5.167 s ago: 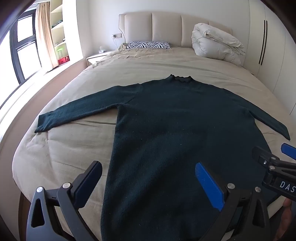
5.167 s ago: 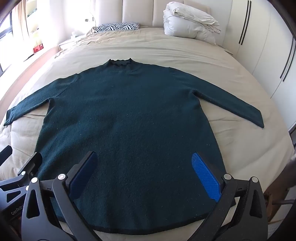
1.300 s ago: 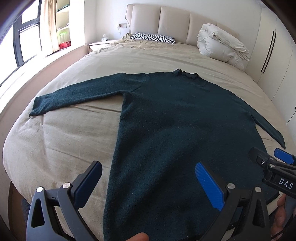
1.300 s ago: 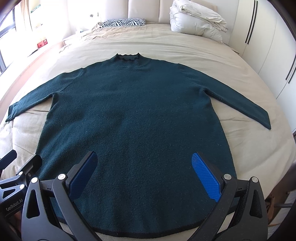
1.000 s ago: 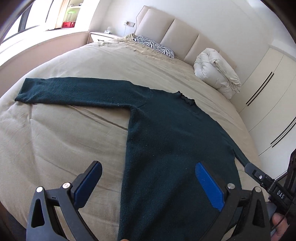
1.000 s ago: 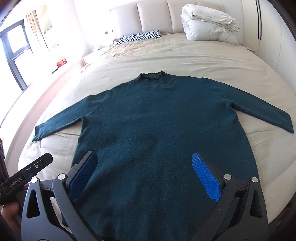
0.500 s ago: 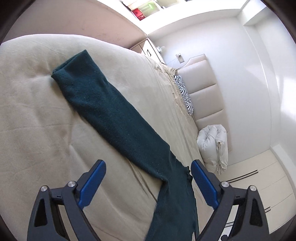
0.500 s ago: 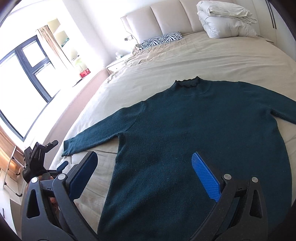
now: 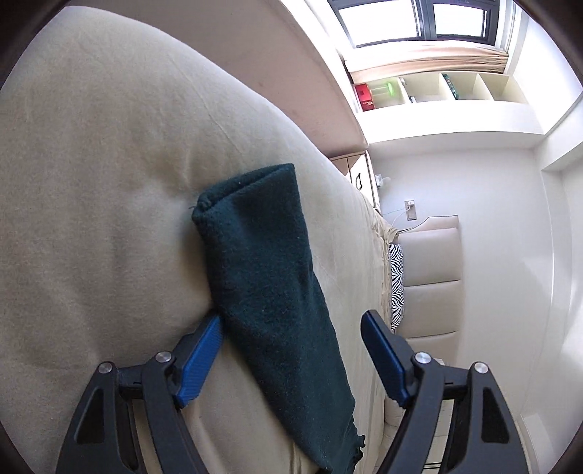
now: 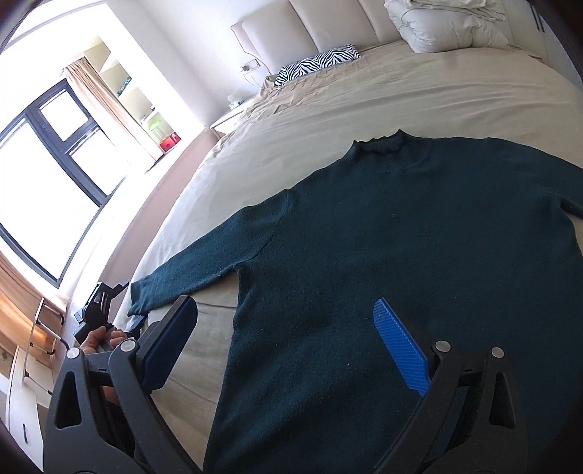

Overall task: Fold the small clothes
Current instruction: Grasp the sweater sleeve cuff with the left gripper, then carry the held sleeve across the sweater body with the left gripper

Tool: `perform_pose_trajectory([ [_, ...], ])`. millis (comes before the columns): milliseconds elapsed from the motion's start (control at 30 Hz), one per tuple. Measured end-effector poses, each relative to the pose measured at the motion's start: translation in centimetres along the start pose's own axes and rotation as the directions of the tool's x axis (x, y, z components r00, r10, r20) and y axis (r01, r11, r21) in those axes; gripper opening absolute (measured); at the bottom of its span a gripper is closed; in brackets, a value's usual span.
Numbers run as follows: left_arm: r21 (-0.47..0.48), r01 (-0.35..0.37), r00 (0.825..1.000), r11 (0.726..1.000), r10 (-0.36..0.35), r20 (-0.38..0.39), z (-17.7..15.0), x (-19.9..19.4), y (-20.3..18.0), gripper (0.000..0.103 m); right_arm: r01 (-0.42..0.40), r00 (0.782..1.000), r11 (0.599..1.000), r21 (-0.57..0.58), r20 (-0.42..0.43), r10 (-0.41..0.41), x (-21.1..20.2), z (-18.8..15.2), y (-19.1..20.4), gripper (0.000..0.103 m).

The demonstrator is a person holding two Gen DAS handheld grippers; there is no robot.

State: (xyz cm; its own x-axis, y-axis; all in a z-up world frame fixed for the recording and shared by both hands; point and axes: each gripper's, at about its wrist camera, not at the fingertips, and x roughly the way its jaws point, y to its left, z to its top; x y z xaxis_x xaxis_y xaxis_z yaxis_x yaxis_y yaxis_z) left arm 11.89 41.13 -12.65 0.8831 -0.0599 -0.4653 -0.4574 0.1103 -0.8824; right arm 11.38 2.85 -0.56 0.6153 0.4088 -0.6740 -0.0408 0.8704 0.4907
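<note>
A dark green knit sweater (image 10: pixel 400 237) lies flat, front down the length of the beige bed (image 10: pixel 400 91), sleeves spread. In the left wrist view its left sleeve (image 9: pixel 262 255) runs between the blue pads of my left gripper (image 9: pixel 291 319), cuff end beyond the tips. The jaws are closing; one pad (image 9: pixel 204 350) rests on the sheet at the sleeve's edge, the other stands apart from the cloth. From the right wrist view, a hand (image 10: pixel 98 337) holds the left gripper (image 10: pixel 102 306) at that cuff. My right gripper (image 10: pixel 284 302) hangs open above the sweater's body near the armpit, holding nothing.
A folded white duvet (image 10: pixel 444 25) and a zebra pillow (image 10: pixel 317 60) lie by the padded headboard (image 9: pixel 430 277). A large window (image 10: pixel 36 182) and shelves stand beyond the bed's left edge, close to the cuff. Bare sheet surrounds the sleeve.
The left gripper has rolled onto its side, travelled along the sleeve to the cuff, and its jaws have narrowed. The right gripper has swung left toward the sleeve side.
</note>
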Motion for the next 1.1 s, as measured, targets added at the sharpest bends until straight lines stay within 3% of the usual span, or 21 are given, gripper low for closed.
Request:
perform_pose_trajectory([
  [133,-0.1,0.011,0.997,0.995,-0.004,0.075,0.0,-0.2,0.7,0.079,-0.014,1.0,0.999,0.034,-0.009,0.014,0.5,-0.2,-0.9,0.096],
  [267,-0.089,-0.01,0.997,0.996,0.017,0.076,0.7,1.3,0.0,0.074,-0.017,1.0,0.999,0.034,-0.015,0.017,0.8,-0.2,-1.3,0.087],
  [333,-0.074,-0.025,0.997,0.997,0.029,0.066,1.3,2.3,-0.4,0.057,-0.018,1.0,0.999,0.037,-0.007,0.018,0.6,-0.2,-1.6,0.085],
  [400,-0.06,-0.036,0.999,0.998,0.037,0.03,1.4,3.4,-1.0,0.02,-0.017,1.0,0.999,0.044,0.004,0.016,0.3,0.1,-2.1,0.083],
  [433,-0.044,-0.046,0.999,0.998,0.047,0.015,1.2,4.0,-1.1,0.01,-0.02,1.0,0.999,0.048,0.008,0.019,0.2,0.2,-2.5,0.082],
  [500,0.066,-0.08,0.997,0.995,0.079,0.02,0.3,4.4,-3.4,0.008,-0.024,1.0,0.998,0.06,0.015,0.023,0.0,0.5,-3.2,0.08],
  [533,0.178,-0.092,0.996,0.98,0.09,0.023,-0.6,4.6,-5.3,0.008,-0.026,1.0,0.998,0.065,0.018,0.024,-0.1,0.6,-3.6,0.076],
  [567,0.302,-0.099,0.995,0.948,0.096,0.025,-1.9,4.9,-7.5,0.008,-0.029,0.999,0.997,0.072,0.018,0.027,0.0,0.9,-4.0,0.074],
  [600,0.439,-0.105,0.994,0.892,0.106,0.022,-4.0,5.2,-9.9,0.008,-0.035,0.999,0.996,0.082,0.014,0.034,0.2,1.2,-4.5,0.07],
  [633,0.578,-0.111,0.992,0.808,0.121,0.022,-6.6,5.6,-12.2,0.008,-0.048,0.999,0.994,0.095,0.007,0.047,0.4,1.5,-5.0,0.066],
  [667,0.715,-0.122,0.99,0.688,0.137,0.037,-9.9,5.9,-14.2,0.008,-0.061,0.998,0.992,0.112,0.001,0.061,0.7,1.8,-5.6,0.064],
  [700,0.842,-0.137,0.986,0.522,0.153,0.065,-13.9,6.1,-15.8,0.008,-0.074,0.997,0.988,0.134,-0.003,0.076,1.0,2.2,-6.1,0.059],
  [733,0.933,-0.153,0.982,0.326,0.159,0.106,-18.2,6.2,-16.6,0.008,-0.09,0.996,0.984,0.157,-0.006,0.092,1.4,2.7,-6.7,0.056],
  [767,0.977,-0.167,0.979,0.129,0.138,0.149,-22.3,6.1,-16.6,0.008,-0.105,0.994,0.978,0.179,-0.009,0.109,2.0,3.2,-7.2,0.056],
  [800,0.982,-0.186,0.976,-0.04,0.104,0.19,-25.8,5.8,-16.0,0.008,-0.125,0.991,0.972,0.199,-0.015,0.131,2.6,3.8,-7.6,0.056],
  [833,0.968,-0.197,0.975,-0.153,0.076,0.211,-28.3,5.6,-15.1,0.008,-0.15,0.987,0.965,0.215,-0.026,0.159,3.3,4.4,-7.9,0.056],
  [867,0.958,-0.197,0.974,-0.21,0.069,0.216,-29.9,5.6,-14.3,0.008,-0.18,0.98,0.955,0.234,-0.042,0.195,4.2,4.9,-8.1,0.056],
  [967,0.944,-0.185,0.974,-0.272,0.079,0.214,-32.2,5.1,-12.4,0.008,-0.251,0.949,0.92,0.302,-0.11,0.295,7.8,6.3,-8.3,0.056],
  [1000,0.939,-0.193,0.972,-0.285,0.073,0.222,-32.5,4.8,-12.0,0.009,-0.272,0.936,0.907,0.322,-0.131,0.327,9.1,6.6,-8.2,0.056],
  [1100,0.935,-0.209,0.97,-0.287,0.063,0.236,-32.6,3.8,-11.7,0.009,-0.328,0.882,0.854,0.403,-0.192,0.43,13.2,6.8,-7.7,0.056],
])
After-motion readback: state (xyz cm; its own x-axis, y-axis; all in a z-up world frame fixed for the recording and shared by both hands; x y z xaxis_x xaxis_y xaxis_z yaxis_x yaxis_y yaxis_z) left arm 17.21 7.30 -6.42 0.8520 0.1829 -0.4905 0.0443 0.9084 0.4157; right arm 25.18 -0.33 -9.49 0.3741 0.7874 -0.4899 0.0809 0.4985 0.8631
